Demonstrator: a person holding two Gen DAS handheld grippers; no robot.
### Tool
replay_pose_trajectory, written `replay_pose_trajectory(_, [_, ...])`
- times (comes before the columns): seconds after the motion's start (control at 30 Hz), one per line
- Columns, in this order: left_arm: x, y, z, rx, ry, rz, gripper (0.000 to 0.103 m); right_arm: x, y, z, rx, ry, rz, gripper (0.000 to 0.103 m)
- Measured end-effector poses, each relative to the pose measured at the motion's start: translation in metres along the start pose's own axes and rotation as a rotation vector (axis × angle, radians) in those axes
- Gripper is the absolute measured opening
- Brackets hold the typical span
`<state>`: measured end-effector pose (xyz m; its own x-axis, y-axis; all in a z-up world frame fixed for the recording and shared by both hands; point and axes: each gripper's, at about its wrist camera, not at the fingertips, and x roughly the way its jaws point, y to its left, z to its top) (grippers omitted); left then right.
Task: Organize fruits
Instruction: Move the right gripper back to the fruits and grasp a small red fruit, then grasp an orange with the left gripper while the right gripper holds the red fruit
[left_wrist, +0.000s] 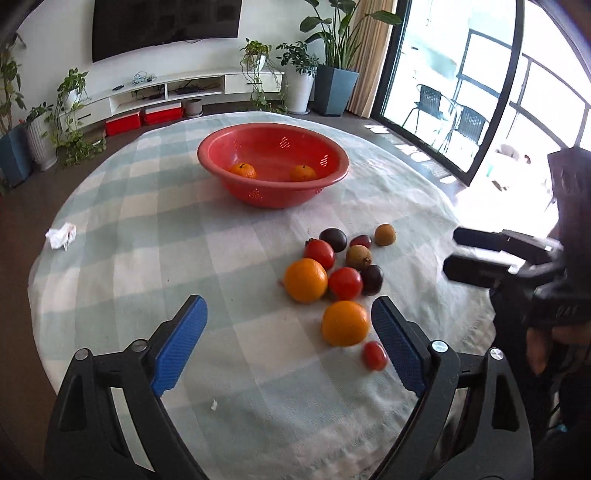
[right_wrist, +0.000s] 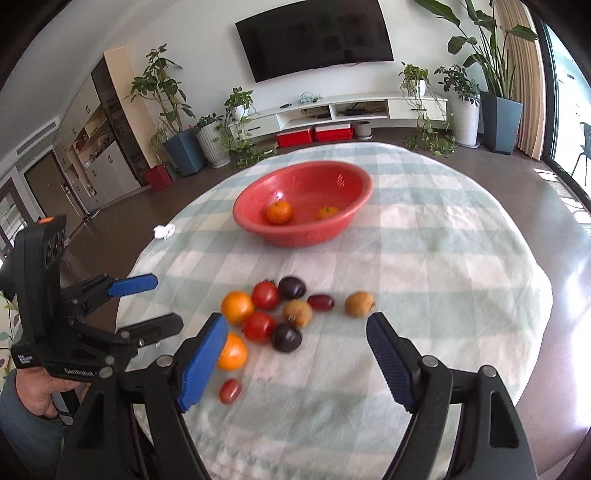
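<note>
On the round table draped in a pale blue-and-white checked cloth (left_wrist: 147, 229), a loose cluster of fruit is spread ahead of both tools, while the red perforated plastic basin (left_wrist: 272, 167) stands farther back, well apart from the cluster, with two small mandarins (left_wrist: 242, 171) already inside it.

The left gripper (left_wrist: 288, 343) is seen spread wide and empty, its blue ribbed pads (left_wrist: 181, 347) parted above the cloth. The nearest large round orange (left_wrist: 345, 323) lies ahead and to the right of its centre line, just beside the right-hand pad, with a small red oval tomato (left_wrist: 375, 355) just beside it and closer to the camera. A slight shift to the right is judged necessary before this orange can be straddled. Being round, it offers no long axis to align with.

The right gripper (right_wrist: 295, 354) is likewise released and holds nothing. From its view the same orange (right_wrist: 232, 351) sits partly behind its left pad, so the left tool is judged slightly better placed for it; the brown kiwi-like fruit (right_wrist: 359, 304) lies nearer the right tool's side.

Open cloth is available between cluster and basin for carrying. The crowding of the second orange (left_wrist: 306, 280), red tomatoes and dark plums behind could cause neighbours to be nudged. A crumpled white tissue (left_wrist: 61, 236) lies near the far left edge.
</note>
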<state>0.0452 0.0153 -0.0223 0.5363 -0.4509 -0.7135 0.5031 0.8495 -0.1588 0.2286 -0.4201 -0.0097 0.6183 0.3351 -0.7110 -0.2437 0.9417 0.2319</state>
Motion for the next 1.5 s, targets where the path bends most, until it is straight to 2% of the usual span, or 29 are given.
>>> replay_pose_trajectory(0.03, [-0.006, -0.002, -0.007, 0.003, -0.017, -0.002, 0.103, 0.004, 0.006, -0.008, -0.003, 0.018, 0.003, 0.08])
replay_pose_trajectory(0.2, [-0.03, -0.017, -0.033, 0.066, -0.079, 0.023, 0.103, 0.025, 0.026, -0.035, -0.008, 0.098, -0.003, 0.08])
replay_pose_trajectory(0.37, [-0.043, -0.012, -0.041, 0.037, -0.091, 0.059, 0.103, 0.034, 0.045, -0.04, -0.047, 0.121, -0.012, 0.079])
replay_pose_trajectory(0.63, [-0.045, 0.009, -0.043, -0.008, -0.055, 0.123, 0.103, 0.051, 0.055, -0.048, -0.06, 0.177, -0.053, 0.056])
replay_pose_trajectory(0.9, [-0.045, 0.018, -0.046, -0.036, -0.06, 0.113, 0.103, 0.056, 0.064, -0.047, -0.104, 0.19, -0.094, 0.036])
replay_pose_trajectory(1.2, [-0.043, 0.019, -0.045, -0.027, -0.055, 0.118, 0.103, 0.06, 0.071, -0.047, -0.161, 0.185, -0.132, 0.032])
replay_pose_trajectory(1.3, [-0.041, 0.016, -0.045, -0.016, -0.048, 0.12, 0.103, 0.058, 0.07, -0.047, -0.159, 0.187, -0.122, 0.024])
replay_pose_trajectory(1.5, [-0.034, 0.004, -0.037, 0.037, -0.034, 0.11, 0.103, 0.052, 0.062, -0.047, -0.122, 0.188, -0.09, 0.023])
